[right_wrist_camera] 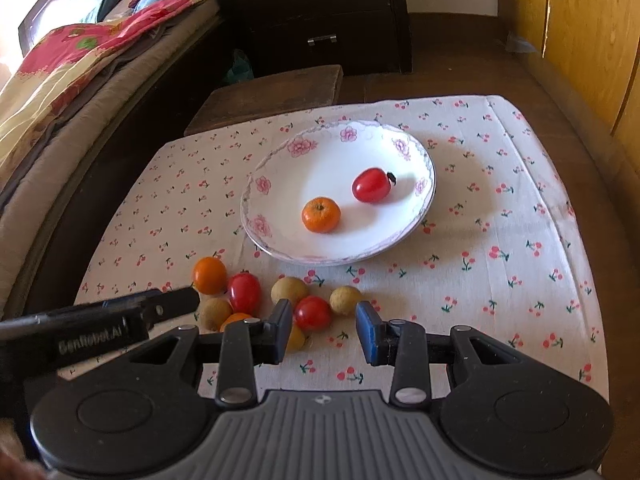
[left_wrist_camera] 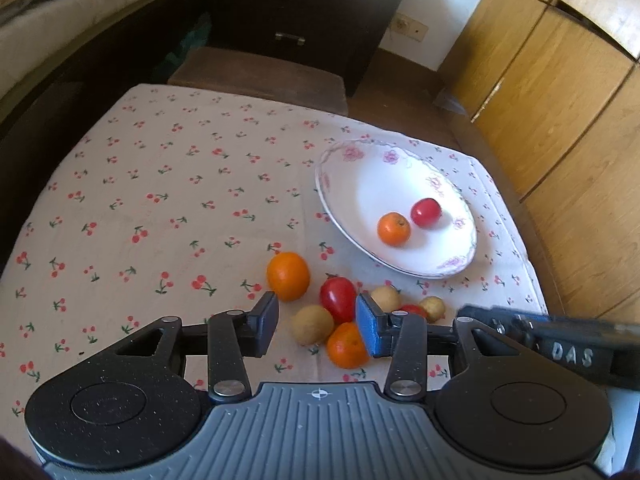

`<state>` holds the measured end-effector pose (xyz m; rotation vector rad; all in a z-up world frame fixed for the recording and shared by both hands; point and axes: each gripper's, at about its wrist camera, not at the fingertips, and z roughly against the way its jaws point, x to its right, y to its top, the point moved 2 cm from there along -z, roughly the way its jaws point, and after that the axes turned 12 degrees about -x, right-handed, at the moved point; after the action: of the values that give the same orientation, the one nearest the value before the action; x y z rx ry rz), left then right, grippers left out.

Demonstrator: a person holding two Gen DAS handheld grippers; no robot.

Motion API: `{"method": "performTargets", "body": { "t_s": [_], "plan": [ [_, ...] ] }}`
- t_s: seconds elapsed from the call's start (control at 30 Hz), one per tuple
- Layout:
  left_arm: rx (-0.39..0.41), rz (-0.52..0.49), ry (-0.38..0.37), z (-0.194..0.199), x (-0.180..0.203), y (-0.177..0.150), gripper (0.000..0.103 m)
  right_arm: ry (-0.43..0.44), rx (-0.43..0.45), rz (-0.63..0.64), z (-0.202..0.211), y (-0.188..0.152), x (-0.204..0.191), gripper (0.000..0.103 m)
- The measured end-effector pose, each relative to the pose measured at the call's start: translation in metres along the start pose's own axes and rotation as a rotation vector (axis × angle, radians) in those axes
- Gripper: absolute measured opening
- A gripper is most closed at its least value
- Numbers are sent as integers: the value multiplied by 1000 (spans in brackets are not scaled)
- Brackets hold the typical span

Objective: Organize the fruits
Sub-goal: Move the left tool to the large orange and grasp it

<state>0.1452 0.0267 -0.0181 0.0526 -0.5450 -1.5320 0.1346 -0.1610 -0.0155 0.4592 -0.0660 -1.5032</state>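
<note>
Left gripper (left_wrist_camera: 317,322): jaws spread, nothing pinched, over the loose fruit
Right gripper (right_wrist_camera: 324,330): jaws apart, empty, just beside the pile
Pile (right_wrist_camera: 276,300): oranges, red and tan fruits clustered on the cloth (right_wrist_camera: 500,280), near the plate
Plate (right_wrist_camera: 280,148): holds one orange (right_wrist_camera: 321,214) and one red fruit (right_wrist_camera: 371,185), apart from each other
</note>
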Motion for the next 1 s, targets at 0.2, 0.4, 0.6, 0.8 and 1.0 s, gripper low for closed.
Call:
{"method": "performTargets", "body": {
  "t_s": [0.2,0.4,0.6,0.8,1.0],
  "plan": [
    [-7,9,1,-11,-3,13,52,-9,-15,-3,-6,0,1,36],
    [-27,1,27,-24,-1,20,52,-5,-30,5,-11,3,-3,36],
    [-39,6,54,-31,-6,26,52,5,-45,14,-16,7,-7,37],
    [-69,0,78,-44,-6,31,52,3,-54,10,-19,10,-7,37],
    [-90,3,108,-53,-4,34,48,-6,-67,4,-20,10,-2,39]
  ]
}}
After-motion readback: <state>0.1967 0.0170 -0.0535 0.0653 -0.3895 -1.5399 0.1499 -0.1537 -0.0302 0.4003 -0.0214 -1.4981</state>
